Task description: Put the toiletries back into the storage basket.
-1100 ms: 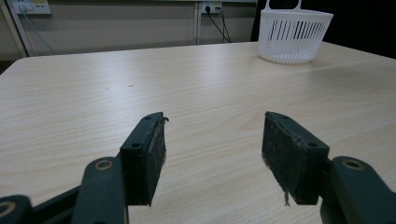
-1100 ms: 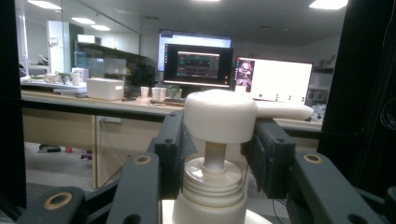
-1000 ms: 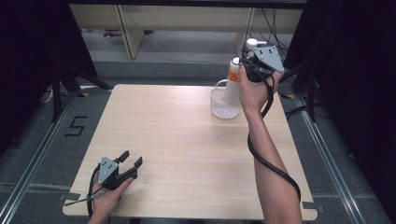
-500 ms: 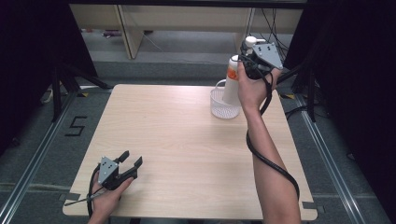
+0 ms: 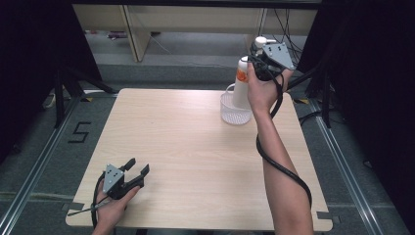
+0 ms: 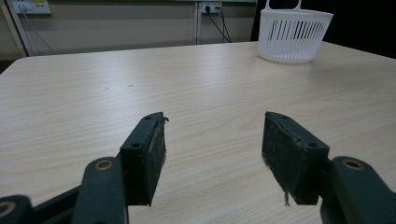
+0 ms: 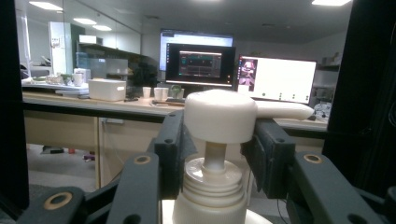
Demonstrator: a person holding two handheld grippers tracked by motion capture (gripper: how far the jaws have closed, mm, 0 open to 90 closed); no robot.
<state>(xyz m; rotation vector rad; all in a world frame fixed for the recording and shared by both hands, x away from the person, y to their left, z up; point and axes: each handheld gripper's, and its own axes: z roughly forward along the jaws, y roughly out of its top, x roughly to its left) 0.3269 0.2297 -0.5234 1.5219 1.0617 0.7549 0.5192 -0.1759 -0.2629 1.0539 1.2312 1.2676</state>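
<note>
High view: worktop (image 5: 195, 147) evenly lit from above, surroundings dark, black curtains at sides; soft faint shadows. Slightly soft overall. Left gripper view: bright, diffuse; jaws near lens slightly blurred, basket (image 6: 294, 32) fairly sharp. Right gripper view: ceiling lights (image 7: 46, 5) glare, monitors (image 7: 275, 79) overexposed, pump bottle (image 7: 219, 140) close, soft focus.

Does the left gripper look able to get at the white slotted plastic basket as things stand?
Probably yes: the left gripper rests open at the near left corner, with bare wooden table between it and the white slotted plastic basket, though it is a long diagonal reach.
</note>
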